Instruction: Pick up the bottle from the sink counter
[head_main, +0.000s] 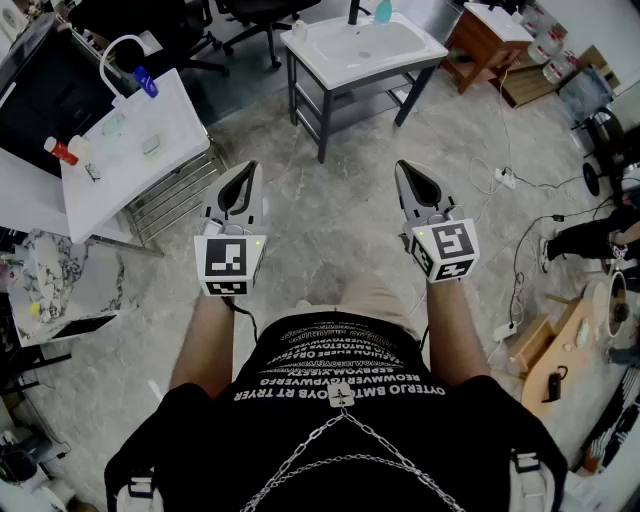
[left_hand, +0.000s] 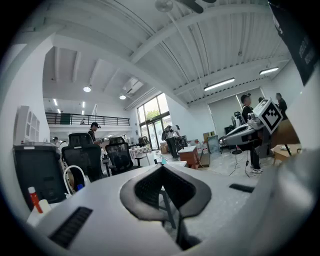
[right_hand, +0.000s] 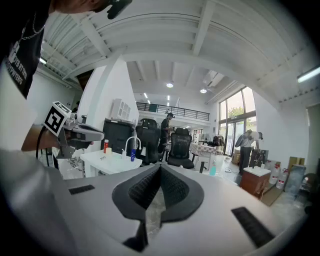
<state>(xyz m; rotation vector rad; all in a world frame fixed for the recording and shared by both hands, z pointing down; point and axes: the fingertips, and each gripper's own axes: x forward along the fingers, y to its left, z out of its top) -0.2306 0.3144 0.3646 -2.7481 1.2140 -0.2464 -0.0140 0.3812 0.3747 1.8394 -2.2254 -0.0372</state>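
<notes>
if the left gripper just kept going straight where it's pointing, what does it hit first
Nothing close; bare floor lies below its path. The left gripper, tongs shut, aims roughly at the white sink stand with the teal bottle, likely first contact, though depth is unclear.

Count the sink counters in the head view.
2. One sink counter stands at the left of the view; the other is at top centre, with a teal bottle at its back edge. Others may sit outside the frame.
</notes>
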